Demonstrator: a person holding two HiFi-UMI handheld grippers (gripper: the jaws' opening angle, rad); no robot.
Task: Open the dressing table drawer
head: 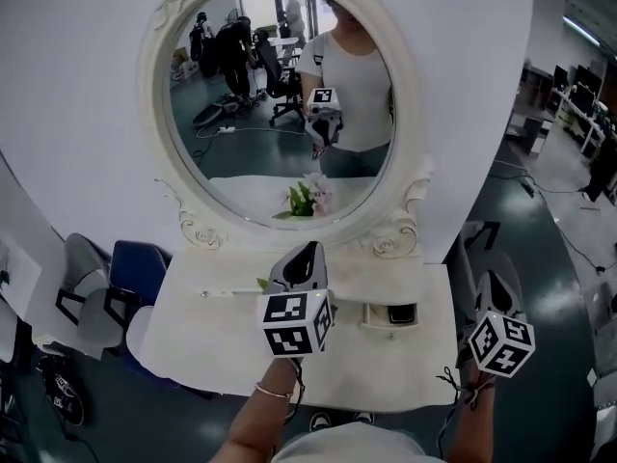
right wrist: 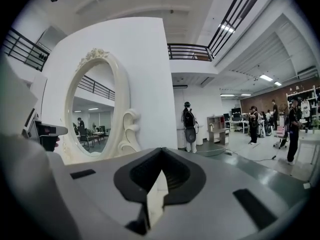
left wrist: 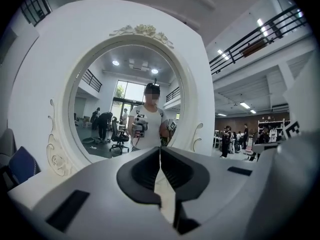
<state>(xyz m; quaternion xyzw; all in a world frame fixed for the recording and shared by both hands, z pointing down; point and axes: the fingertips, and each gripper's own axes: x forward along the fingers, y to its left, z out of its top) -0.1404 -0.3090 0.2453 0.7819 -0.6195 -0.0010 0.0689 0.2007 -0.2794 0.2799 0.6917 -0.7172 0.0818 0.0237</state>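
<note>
Your left gripper point(left wrist: 160, 154) and right gripper point(right wrist: 161, 154) are both clenched on nothing, held up before the mirror point(head: 280, 104). The small drawer point(head: 389, 314) sits on the dressing table point(head: 212, 336) under the mirror's right scroll, and it seems to be slid out already. Expect it to be light, rigid and free-sliding, and take it by the front edge. Its face and any knob are hidden from above, and the dark item inside is unclear.
</note>
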